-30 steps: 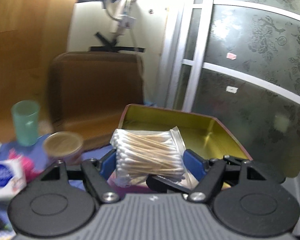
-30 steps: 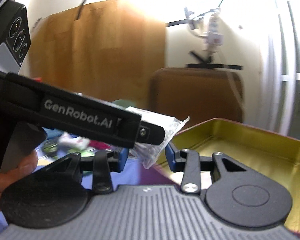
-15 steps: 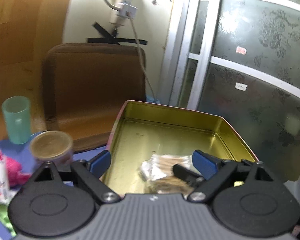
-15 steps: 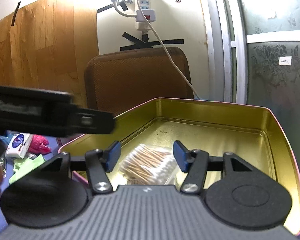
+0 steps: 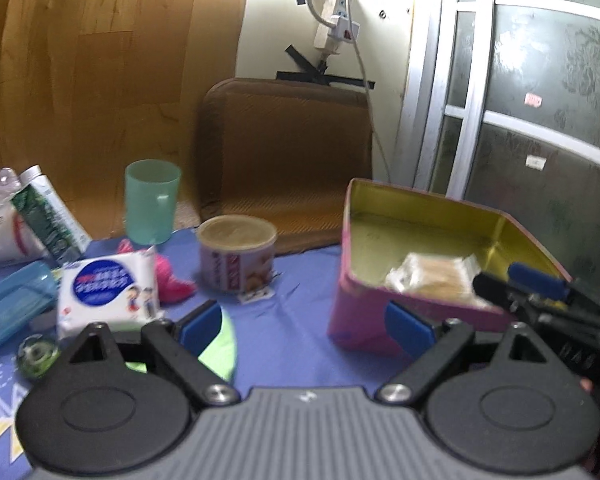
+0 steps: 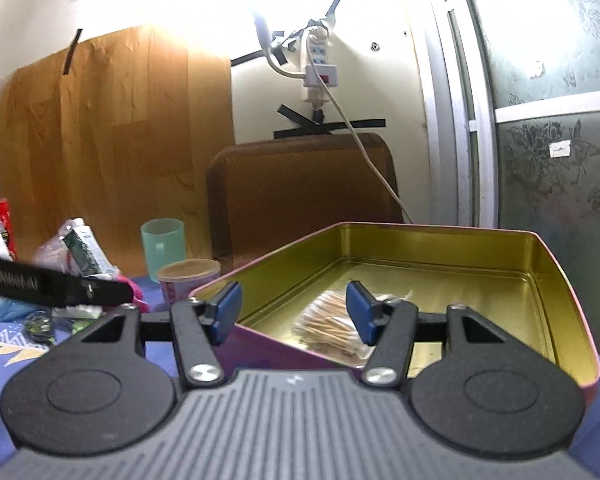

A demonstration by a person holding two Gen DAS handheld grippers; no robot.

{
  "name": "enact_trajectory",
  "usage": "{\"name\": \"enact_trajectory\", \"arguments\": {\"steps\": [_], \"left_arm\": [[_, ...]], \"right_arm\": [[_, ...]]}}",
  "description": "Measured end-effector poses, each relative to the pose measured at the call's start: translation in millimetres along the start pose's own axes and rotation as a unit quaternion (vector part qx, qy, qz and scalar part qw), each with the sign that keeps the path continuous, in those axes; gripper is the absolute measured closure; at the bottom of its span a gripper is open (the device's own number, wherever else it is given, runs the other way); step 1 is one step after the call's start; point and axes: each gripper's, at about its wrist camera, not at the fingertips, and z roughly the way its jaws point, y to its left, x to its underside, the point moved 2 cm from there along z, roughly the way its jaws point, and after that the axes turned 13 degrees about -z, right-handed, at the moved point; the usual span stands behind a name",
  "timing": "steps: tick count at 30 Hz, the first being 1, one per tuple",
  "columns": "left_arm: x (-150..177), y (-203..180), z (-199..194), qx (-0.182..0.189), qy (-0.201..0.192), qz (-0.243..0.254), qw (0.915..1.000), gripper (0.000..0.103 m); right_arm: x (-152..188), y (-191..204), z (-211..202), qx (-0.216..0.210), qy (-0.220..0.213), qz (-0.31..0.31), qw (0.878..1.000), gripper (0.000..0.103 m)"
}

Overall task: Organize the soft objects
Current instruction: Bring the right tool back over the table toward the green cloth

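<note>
Left wrist view: left gripper (image 5: 306,322) jaws spread wide, nothing between the blue pads (image 5: 201,326). It hangs low over the blue cloth (image 5: 296,332), pointing at the bare strip between the round can (image 5: 237,258) and the pink tin (image 5: 364,320). Bag of cotton swabs (image 5: 436,276) lies inside the tin, near its front wall. Clutter on the left: tissue pack (image 5: 108,294), green cloth (image 5: 220,348) just past the left finger, teal cup (image 5: 152,202) behind. Right gripper's black body (image 5: 548,308) sits close on the right, over the tin's front corner.

Right wrist view: right gripper (image 6: 294,316) also released, empty, straddling the tin's near-left rim (image 6: 260,272); right pad is over the tin interior, left pad outside it. Swab bag (image 6: 332,330) flat on the tin floor, just beyond the right pad, contact unclear. Rest of the tin floor (image 6: 460,296) bare. Left gripper's arm (image 6: 52,290) crosses at left, level with the rim.
</note>
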Motion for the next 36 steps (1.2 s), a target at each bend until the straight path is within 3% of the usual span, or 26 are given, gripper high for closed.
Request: {"name": "enact_trajectory", "arguments": {"steps": [8, 20, 24, 36], "left_arm": [[11.3, 50.4, -23.0, -0.052, -0.007, -0.023, 0.9983, 0.011], [26.8, 128.2, -46.9, -0.150, -0.014, -0.058, 0.9869, 0.011], [28.8, 138.5, -49.9, -0.138, -0.015, -0.084, 0.9867, 0.011], [30.8, 135.5, -46.4, -0.122, -0.010, -0.079, 0.9893, 0.011]], "right_arm": [[2.8, 39.7, 10.6, -0.067, 0.017, -0.022, 0.997, 0.043], [7.9, 99.2, 31.7, -0.149, 0.054, -0.054, 0.986, 0.043], [10.7, 110.2, 36.2, -0.159, 0.064, -0.060, 0.983, 0.043], [16.9, 109.4, 47.9, -0.160, 0.097, -0.040, 0.982, 0.043]]}}
